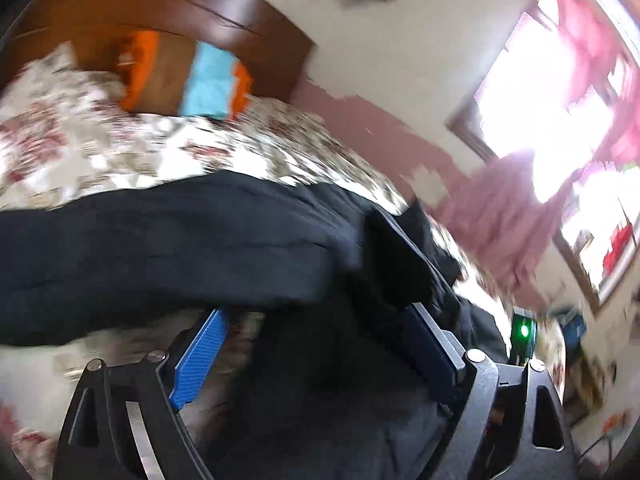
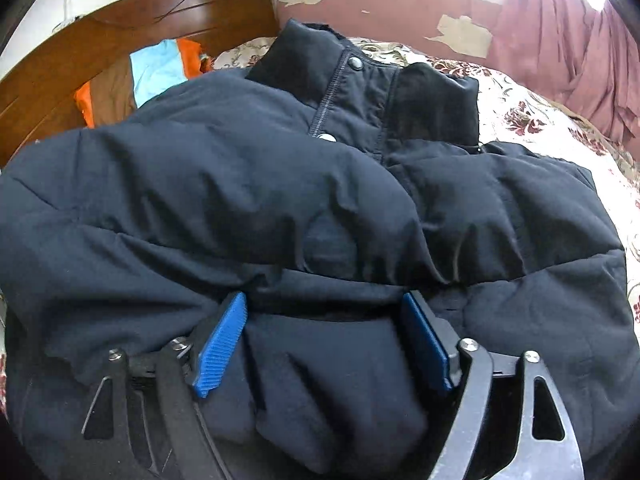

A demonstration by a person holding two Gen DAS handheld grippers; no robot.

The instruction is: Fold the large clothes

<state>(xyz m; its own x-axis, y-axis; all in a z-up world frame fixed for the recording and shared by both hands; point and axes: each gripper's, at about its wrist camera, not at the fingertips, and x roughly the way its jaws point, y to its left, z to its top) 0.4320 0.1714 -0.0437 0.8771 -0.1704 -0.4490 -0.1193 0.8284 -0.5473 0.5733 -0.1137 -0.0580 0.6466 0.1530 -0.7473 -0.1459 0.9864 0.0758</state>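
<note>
My left gripper (image 1: 316, 320) stands wide apart, its blue pads (image 1: 200, 356) spread with dark cloth lying between them but neither pad pressing on it, so it is released. The view from that wrist is smeared and tilted, and I cannot tell exactly which part of the garment sits under it. My right gripper (image 2: 324, 312) is also spread wide; a thick, puffy fold of the jacket (image 2: 280, 200) fills the space between its blue pads (image 2: 222, 344), and both pads appear to lie against that padding, though I cannot tell whether they truly squeeze it. The jacket is a dark navy quilted one, lying on the bed (image 2: 532, 112) over a floral cover, its stand-up collar (image 2: 360, 80) with metal snap buttons toward the wooden headboard (image 2: 160, 12). A sleeve lies folded across the chest, making a bulky ridge just ahead of the right gripper. Beside the collar, against the headboard, lies an orange, light blue and brown cloth (image 2: 156, 68).
</note>
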